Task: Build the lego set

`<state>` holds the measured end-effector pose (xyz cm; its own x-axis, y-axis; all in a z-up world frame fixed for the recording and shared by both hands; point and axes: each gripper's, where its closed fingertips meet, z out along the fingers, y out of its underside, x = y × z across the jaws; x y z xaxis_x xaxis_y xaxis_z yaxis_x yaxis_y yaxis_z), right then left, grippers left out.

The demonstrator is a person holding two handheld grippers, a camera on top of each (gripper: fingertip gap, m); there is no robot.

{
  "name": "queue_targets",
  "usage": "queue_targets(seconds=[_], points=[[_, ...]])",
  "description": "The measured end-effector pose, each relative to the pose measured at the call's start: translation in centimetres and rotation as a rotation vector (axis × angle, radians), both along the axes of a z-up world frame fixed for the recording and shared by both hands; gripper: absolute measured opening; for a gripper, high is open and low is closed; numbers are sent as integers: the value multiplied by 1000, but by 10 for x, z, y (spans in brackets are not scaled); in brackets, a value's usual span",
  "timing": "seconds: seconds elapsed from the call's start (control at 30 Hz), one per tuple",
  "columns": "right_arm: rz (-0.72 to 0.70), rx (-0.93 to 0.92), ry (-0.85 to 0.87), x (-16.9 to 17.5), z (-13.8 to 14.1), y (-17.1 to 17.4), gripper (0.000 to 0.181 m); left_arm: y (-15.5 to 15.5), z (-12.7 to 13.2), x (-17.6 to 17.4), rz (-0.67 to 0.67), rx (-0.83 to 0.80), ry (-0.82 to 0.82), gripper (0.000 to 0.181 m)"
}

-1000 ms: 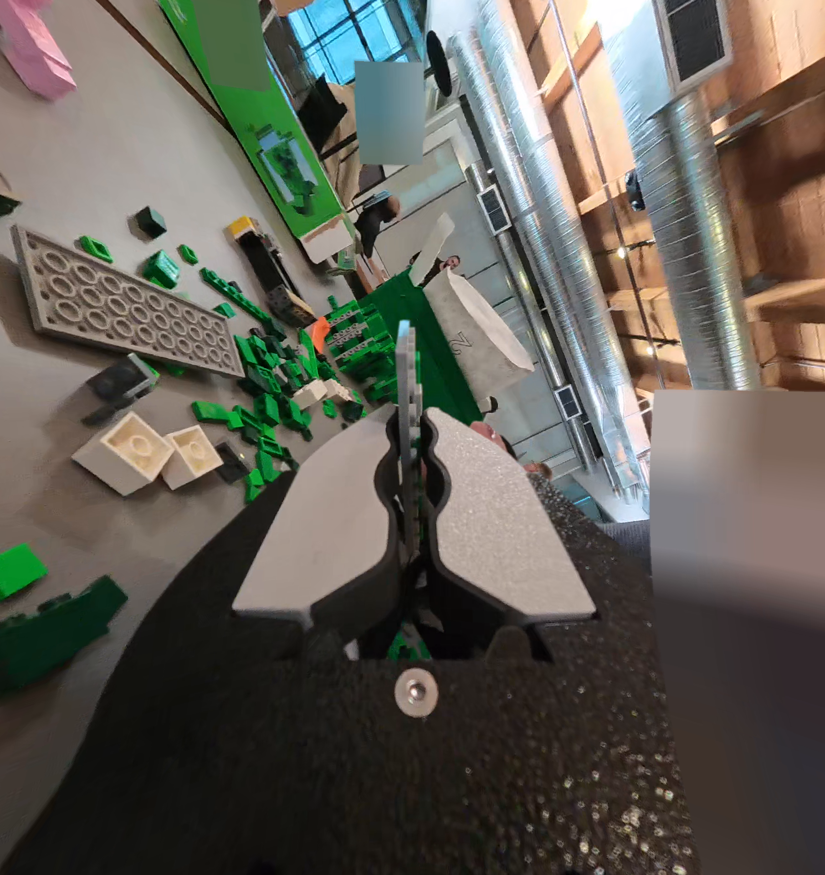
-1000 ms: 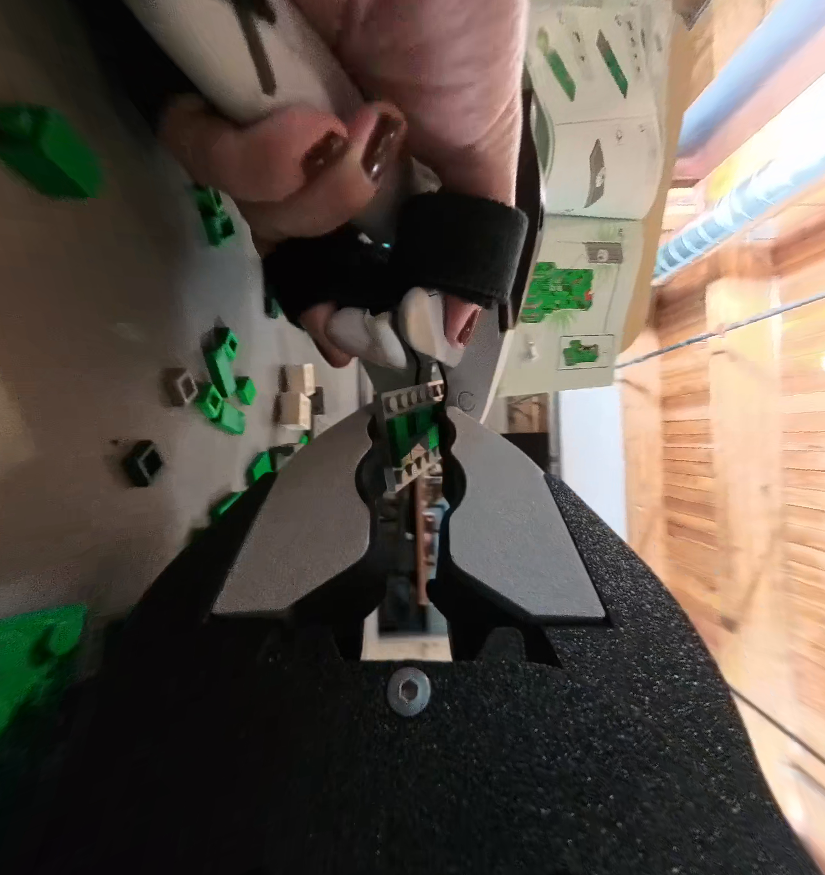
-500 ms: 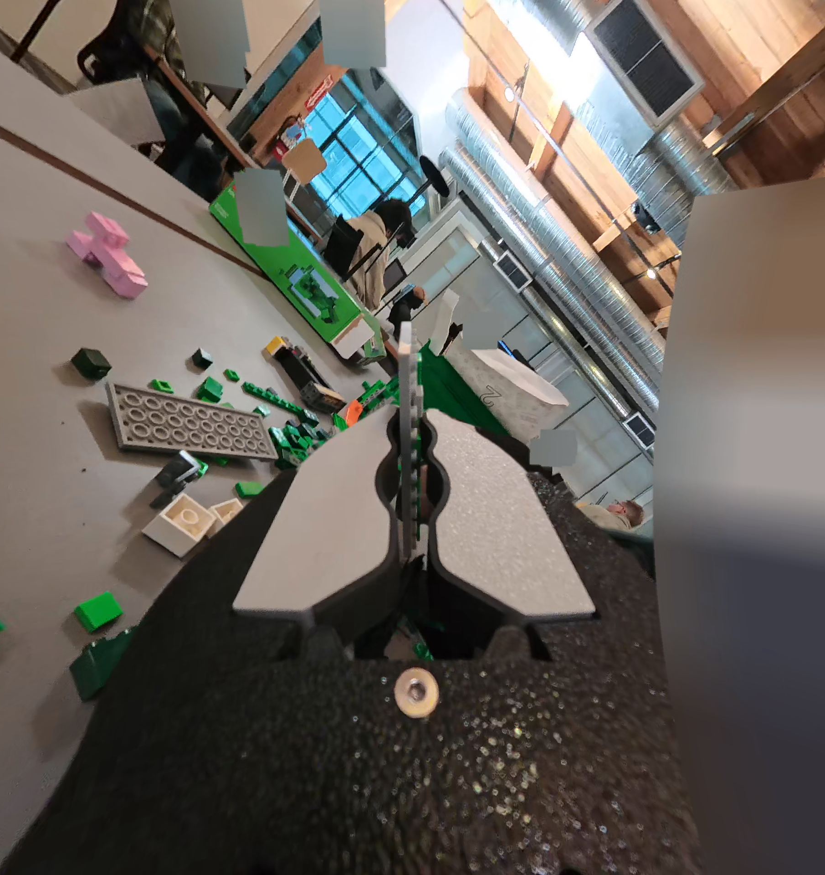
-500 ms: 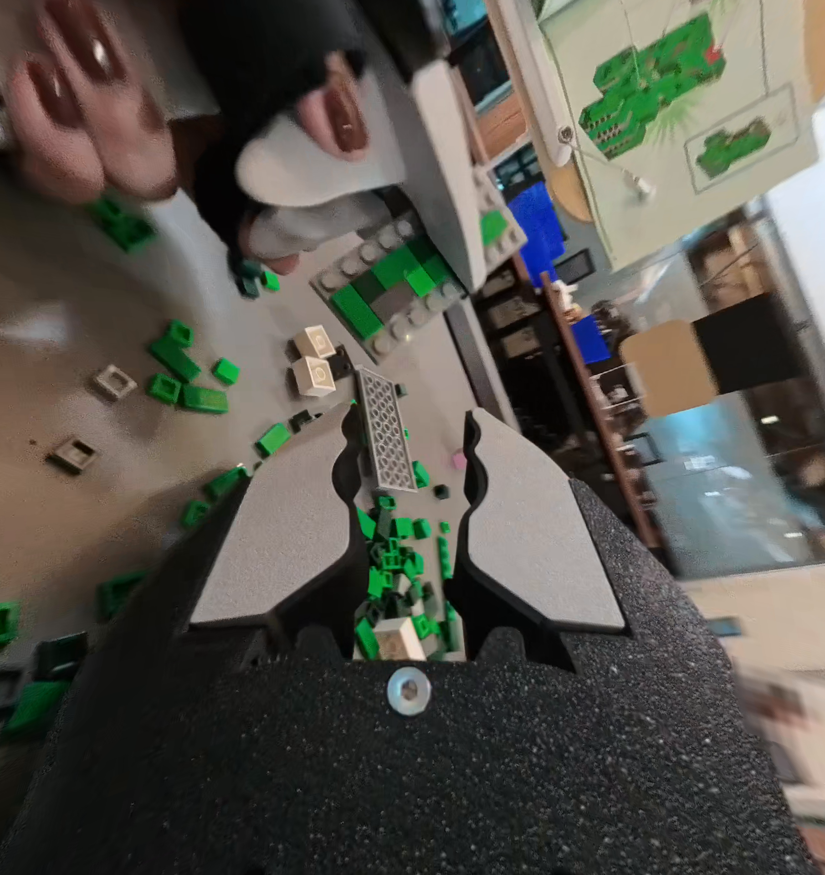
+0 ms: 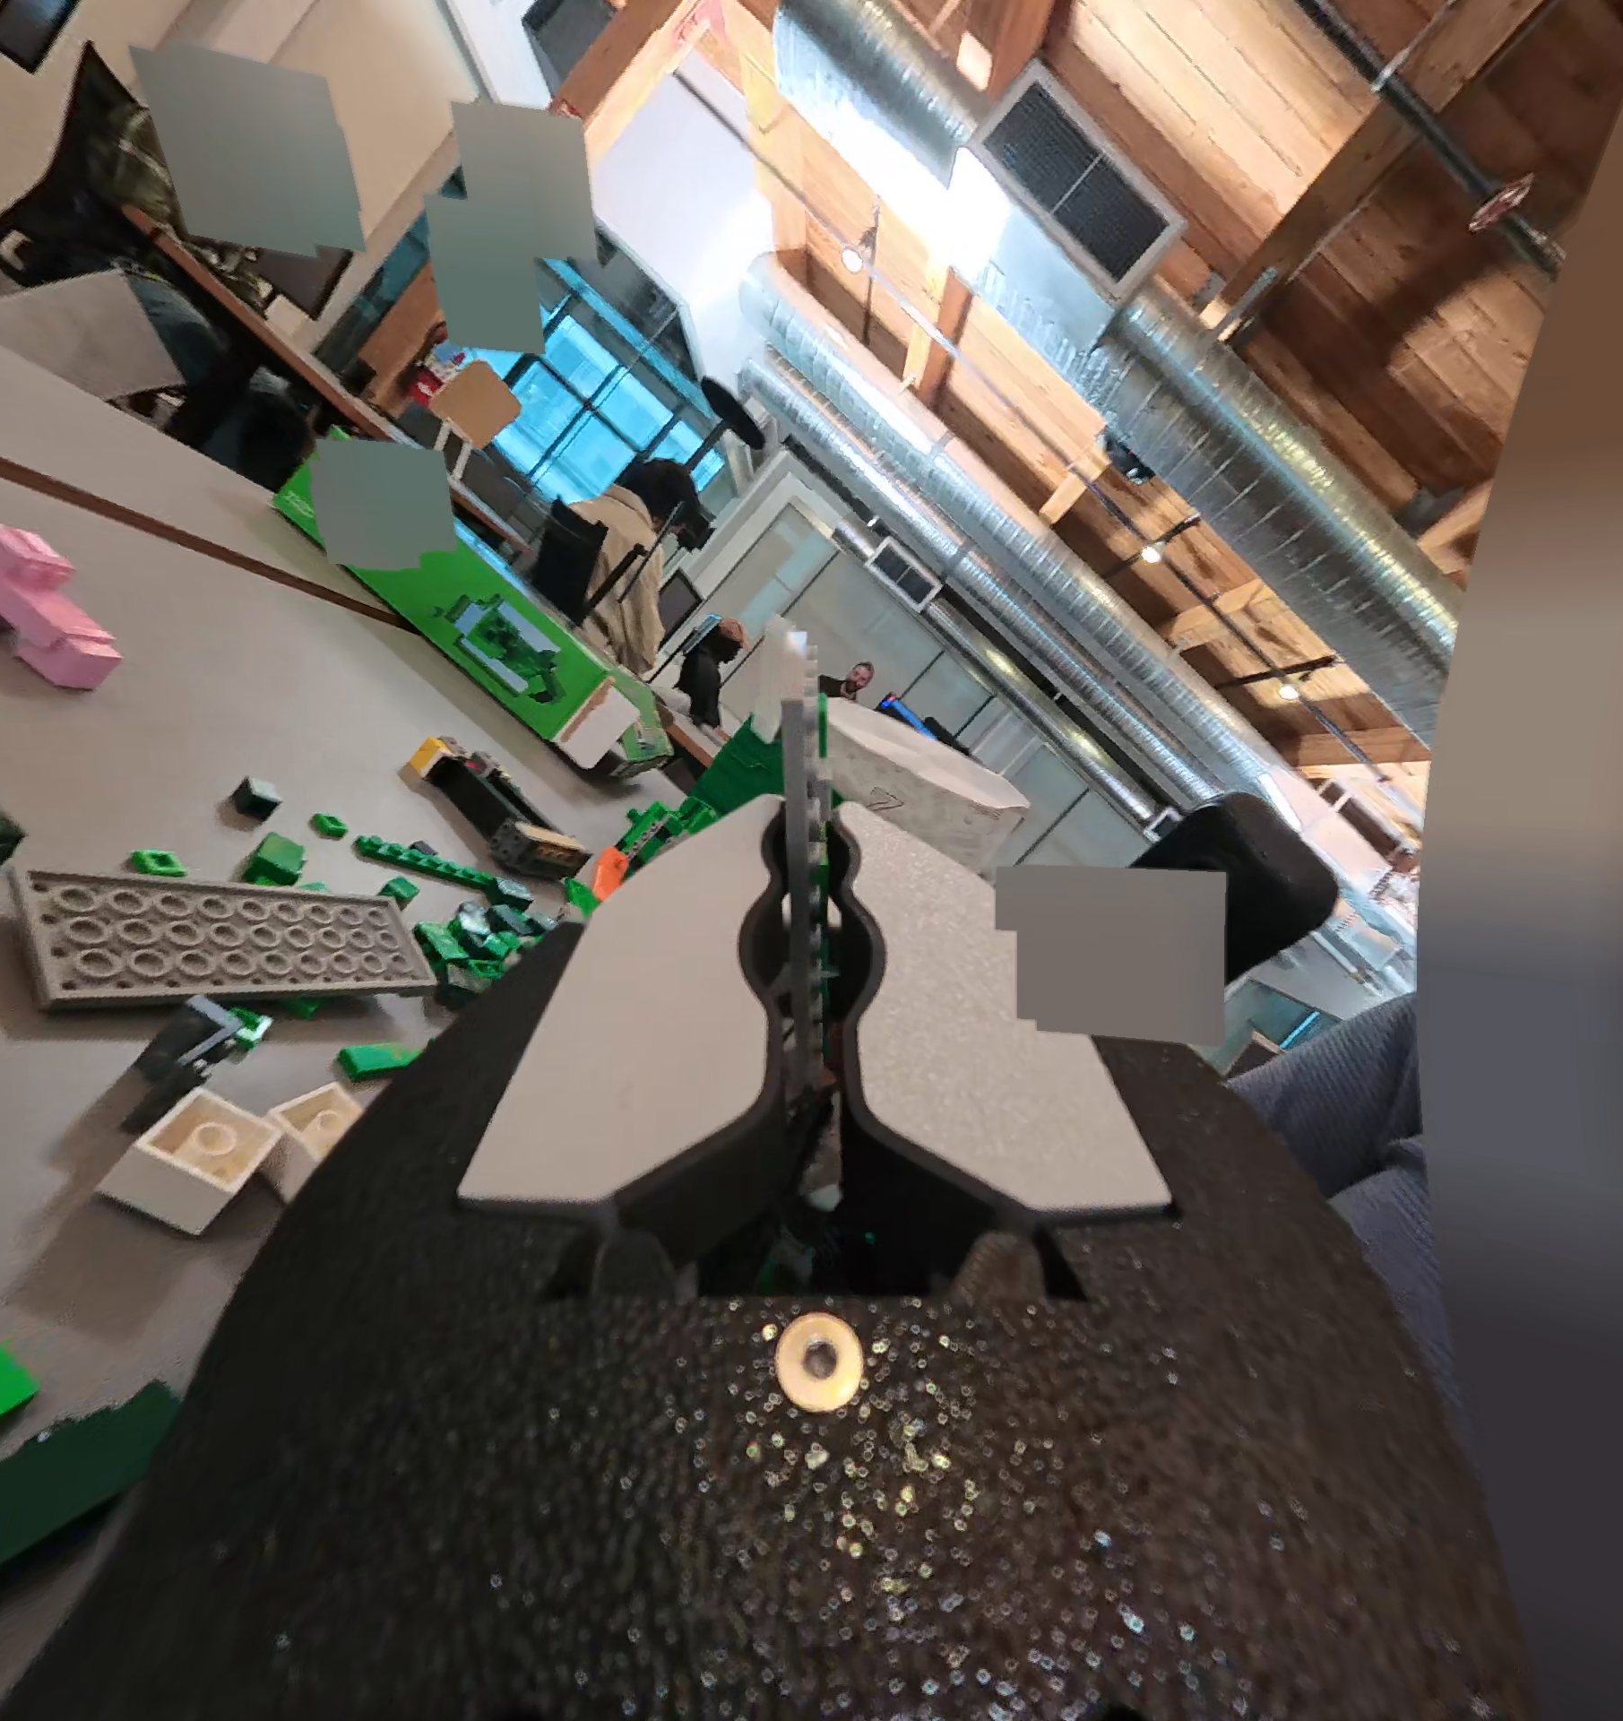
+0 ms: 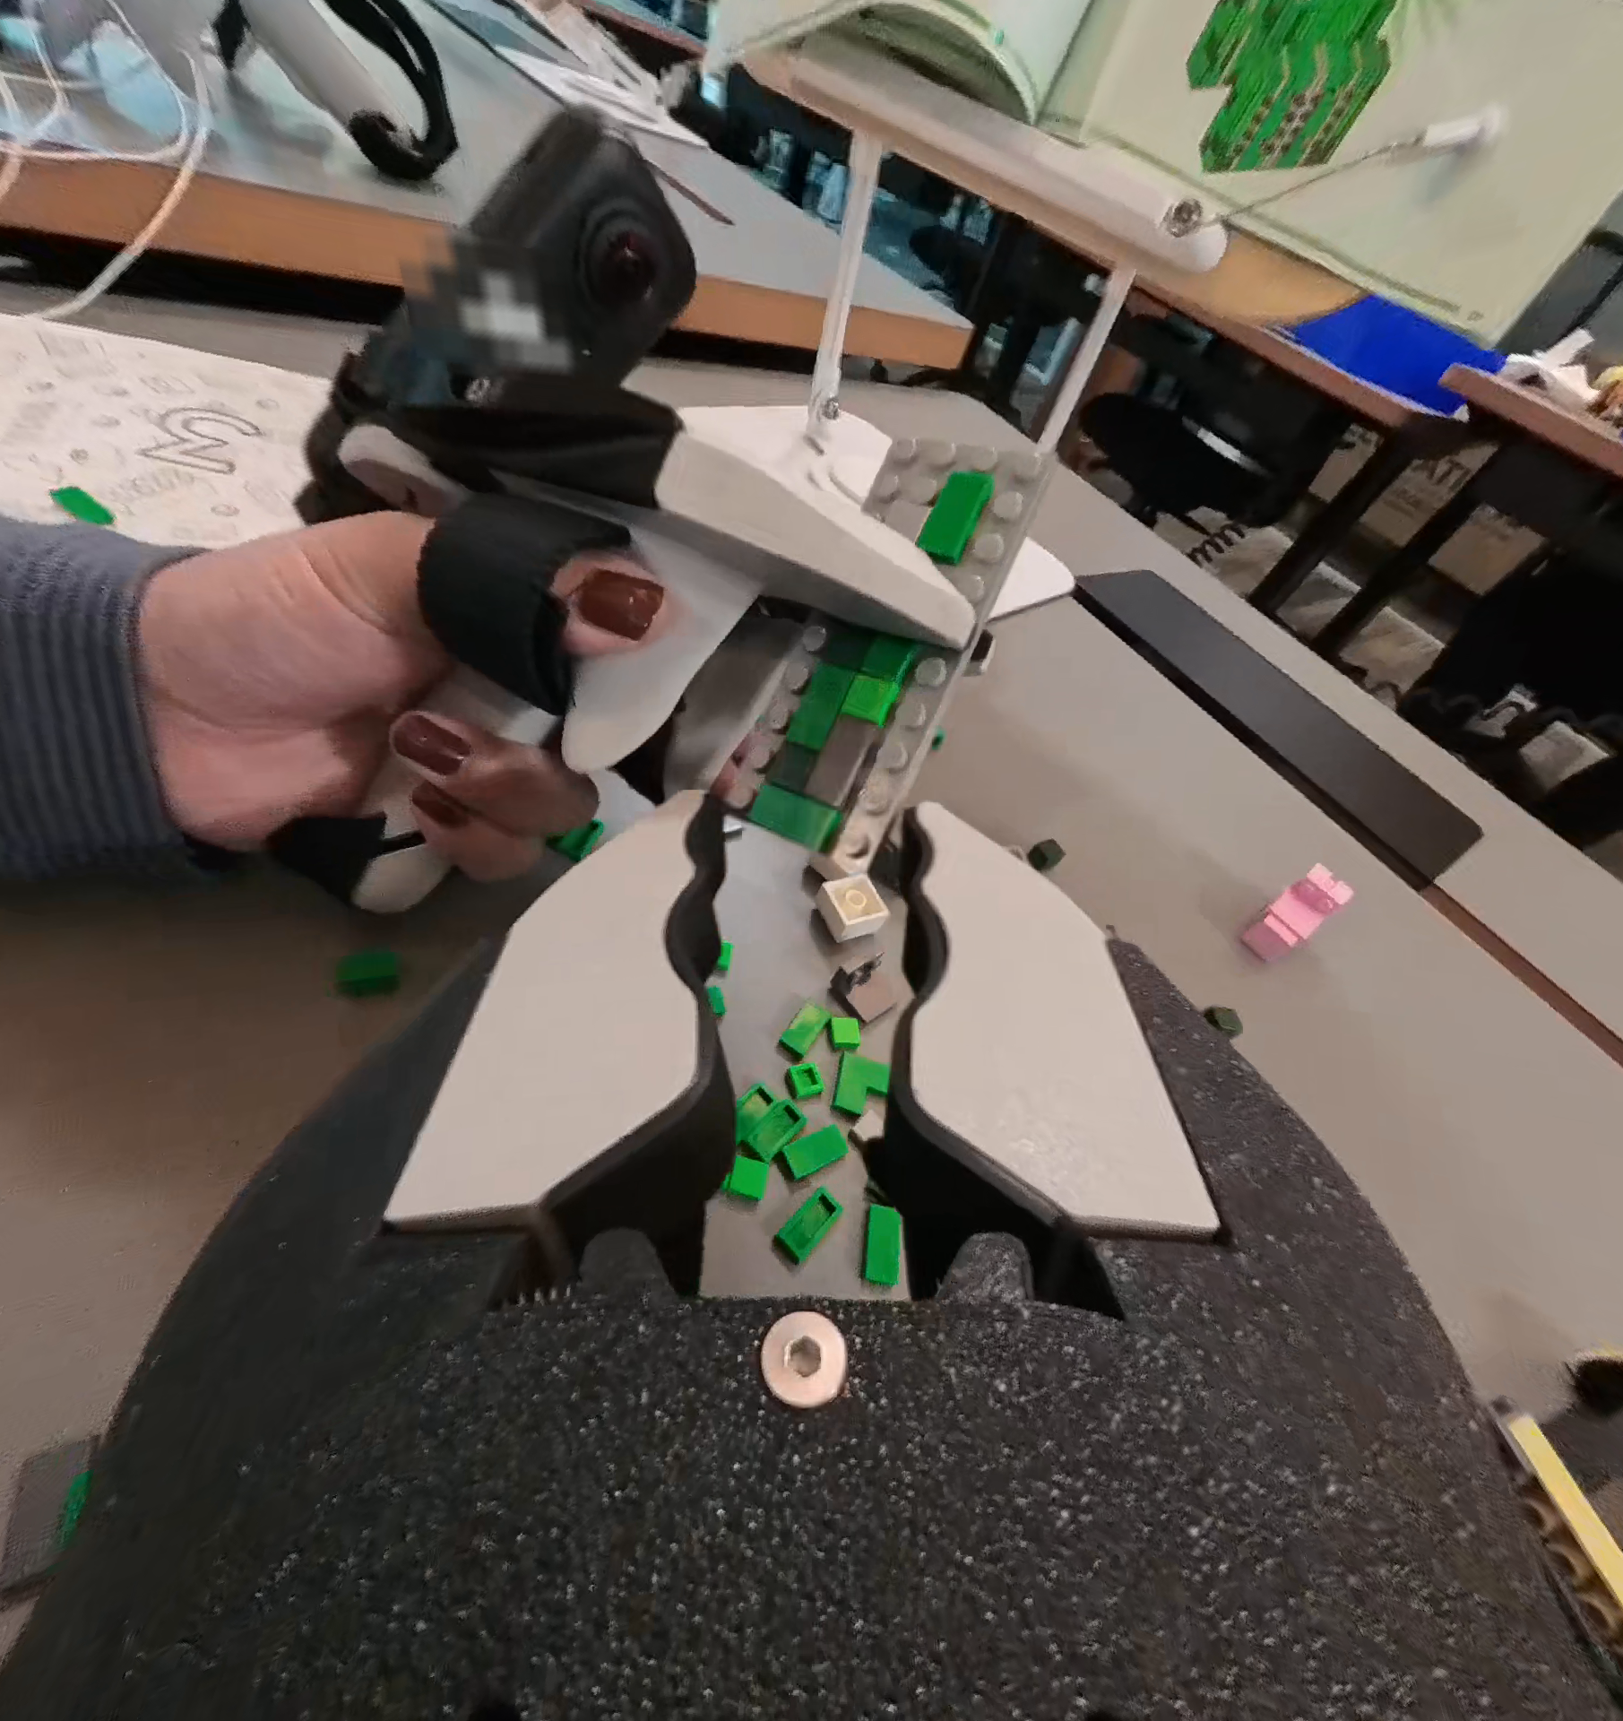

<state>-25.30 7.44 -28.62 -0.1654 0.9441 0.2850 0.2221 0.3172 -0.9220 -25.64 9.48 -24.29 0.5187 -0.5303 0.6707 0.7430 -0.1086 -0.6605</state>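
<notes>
Left wrist view looks along the left claw [image 5: 809, 922], whose two fingers are pressed against a thin grey lego plate [image 5: 796, 838] held edge-on and upright between them, with green pieces [image 5: 822, 736] on its right face. To the left, on the grey surface [image 5: 230, 708], lie a long grey studded plate [image 5: 221, 931], two white bricks [image 5: 193, 1150], a scatter of small green tiles [image 5: 472, 931] and a pink figure [image 5: 30, 605] farther back (a green box [image 5: 500, 643] stands behind the pile). Right wrist view shows the right claw [image 6: 812, 894] standing open and holding nothing, its fingers spread above loose green tiles [image 6: 812, 1155] and a white brick [image 6: 852, 905] on the surface. Beyond it, a hand [image 6: 323, 670] grips the left claw's handle, and the grey plate [image 6: 919, 643] is clamped there, raised off the surface and tilted, with green and dark tiles [image 6: 845, 708] on its studded face. A pink figure [image 6: 1296, 911] sits off to the right.
</notes>
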Motion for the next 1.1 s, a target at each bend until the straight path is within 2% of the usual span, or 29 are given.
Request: queue_targets(seconds=[0.23, 0.27, 0.3, 0.37, 0.43, 0.5, 0.6, 0.67, 0.7, 0.77, 0.8, 1.1], points=[[-18, 68, 21, 8, 7, 12, 30, -4, 7, 0, -38, 31, -53, 6], [-31, 70, 56, 10, 13, 16, 5, -5, 7, -3, -34, 27, -70, 7], [-52, 67, 110, 13, 23, 21, 0, -5, 5, -7, -17, 11, -75, 6], [-82, 41, 154, 17, 34, 32, 0, -8, 5, -12, -36, 17, -98, 6], [-38, -46, 193, 21, 43, 31, 0, -9, 4, -19, 6, 30, -106, 6], [38, -191, 190, 22, 45, 23, 14, -10, 8, -20, -3, 52, -132, 6], [113, -422, 87, 17, 35, 13, 43, -11, 11, -12, -49, 80, -152, 6], [147, -535, 75, 15, 33, 9, 52, -10, 11, -2, -82, 79, -127, 6], [158, -566, 96, 15, 34, 9, 48, -9, 10, 3, -98, 73, -107, 6], [165, -588, 158, 19, 42, 14, 16, -8, 9, 11, -124, 61, -75, 5], [170, -593, 169, 20, 44, 16, 12, -8, 8, 13, -134, 49, -68, 6], [214, -592, 204, 28, 57, 20, 9, -15, -4, 40, -364, -46, -18, 6]])
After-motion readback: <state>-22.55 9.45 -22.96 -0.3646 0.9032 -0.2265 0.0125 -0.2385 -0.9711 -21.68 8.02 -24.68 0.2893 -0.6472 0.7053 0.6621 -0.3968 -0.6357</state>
